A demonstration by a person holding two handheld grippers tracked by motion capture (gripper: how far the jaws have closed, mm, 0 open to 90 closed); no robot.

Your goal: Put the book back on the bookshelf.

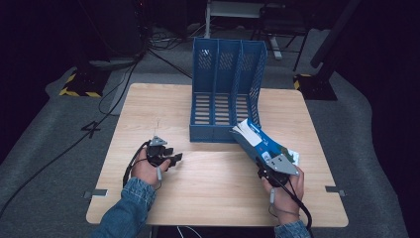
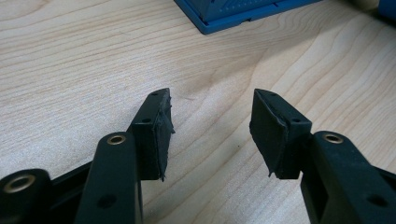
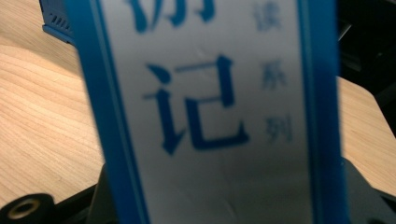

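In the high view, a blue file rack (image 1: 225, 91) stands upright on the far half of the wooden table (image 1: 213, 183), its three slots open toward the person and all of them bare down to the slatted floor. A blue-and-white book (image 1: 257, 141) slants across the rack's front right corner, its far end just at the rack's low front lip (whether it touches there is hard to tell), its near end at the right gripper (image 1: 271, 166), whose grey plate sits on top. The left gripper (image 1: 168, 159) rests low over the table well to the left of the book, held in a hand with a denim sleeve.

In the left gripper view, the two black jaws stand apart with only bare wood between the pads (image 2: 163, 135); a corner of the file rack (image 2: 233, 14) shows at the top.

In the right gripper view, the book (image 3: 215, 112) fills the space between the jaws, its white cover with blue characters blurred and very close. The pads are hidden behind it, so whether they press on it I cannot tell.
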